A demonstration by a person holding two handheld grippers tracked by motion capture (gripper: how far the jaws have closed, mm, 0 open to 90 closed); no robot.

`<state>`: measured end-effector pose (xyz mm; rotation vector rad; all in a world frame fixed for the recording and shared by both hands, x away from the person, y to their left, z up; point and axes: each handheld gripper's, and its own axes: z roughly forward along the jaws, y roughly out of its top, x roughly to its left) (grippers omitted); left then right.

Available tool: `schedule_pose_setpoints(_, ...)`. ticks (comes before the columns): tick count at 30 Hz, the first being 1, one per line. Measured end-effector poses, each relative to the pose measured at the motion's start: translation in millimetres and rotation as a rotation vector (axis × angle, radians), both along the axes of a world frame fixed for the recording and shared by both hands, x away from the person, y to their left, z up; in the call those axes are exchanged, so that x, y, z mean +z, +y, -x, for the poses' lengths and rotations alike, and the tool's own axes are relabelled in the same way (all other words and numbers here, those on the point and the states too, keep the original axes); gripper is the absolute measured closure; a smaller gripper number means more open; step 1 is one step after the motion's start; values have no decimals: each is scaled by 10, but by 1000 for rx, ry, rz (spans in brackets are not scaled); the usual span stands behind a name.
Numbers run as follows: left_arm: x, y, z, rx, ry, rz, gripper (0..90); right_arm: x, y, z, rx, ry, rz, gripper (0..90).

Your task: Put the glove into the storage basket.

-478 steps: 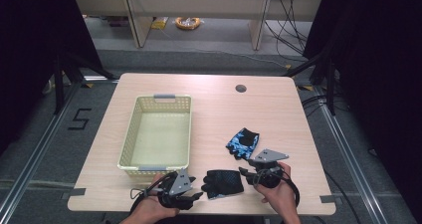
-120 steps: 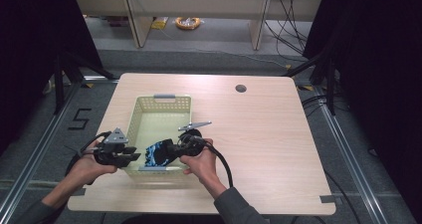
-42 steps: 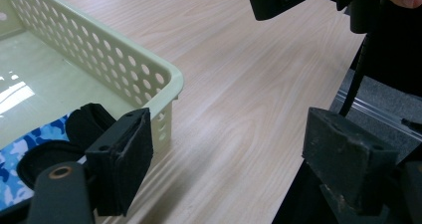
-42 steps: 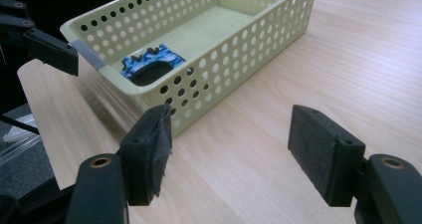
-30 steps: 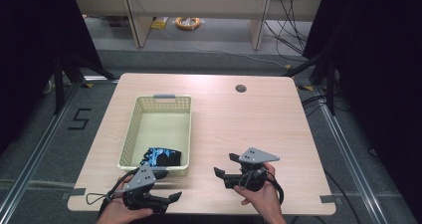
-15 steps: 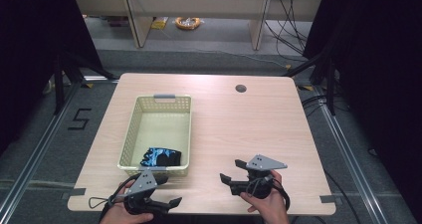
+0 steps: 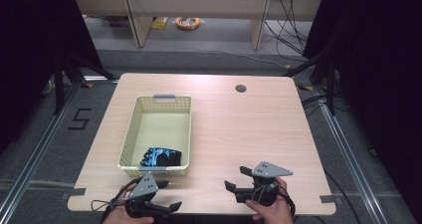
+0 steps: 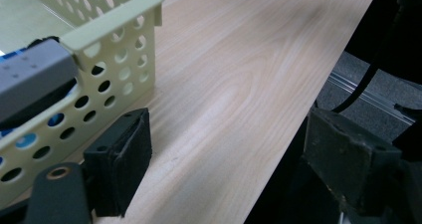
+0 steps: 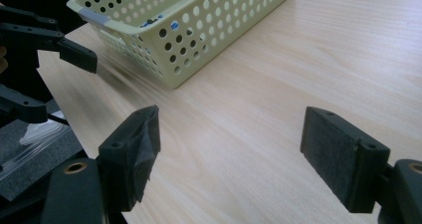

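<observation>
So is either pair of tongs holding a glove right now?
No, the gloves lie in the basket, and both the left tongs and right tongs are open and empty.

Gripper open, empty; basket just beside.

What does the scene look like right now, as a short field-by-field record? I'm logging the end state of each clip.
surface: wooden table
container: pale yellow perforated basket, left of the table's centre
contents: black and blue gloves lying at the basket's near end
left gripper: jaws open, holding nothing, at the near table edge just in front of the basket
right gripper: jaws open, holding nothing, over bare table near the front edge
table detail: round dark cable hole near the far edge
</observation>
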<state>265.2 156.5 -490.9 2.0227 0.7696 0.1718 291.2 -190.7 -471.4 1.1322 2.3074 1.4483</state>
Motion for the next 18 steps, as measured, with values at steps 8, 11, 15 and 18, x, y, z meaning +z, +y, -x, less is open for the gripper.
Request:
schedule_pose_setpoints(8, -73, 12, 15, -7, -10, -19, 181, -60, -51, 58, 20, 3, 34, 215)
schedule_pose_setpoints(11, -121, -2, 38, -13, 8, -26, 182, -69, -68, 92, 13, 30, 21, 206)
schedule_pose_setpoints(15, -148, 7, 49, -7, -7, -65, 182, -92, -104, 128, 6, 30, 55, 204)
schedule_pose_setpoints(18, -159, 23, 49, -26, -26, -99, 182, -116, -124, 178, 5, 53, 82, 209)
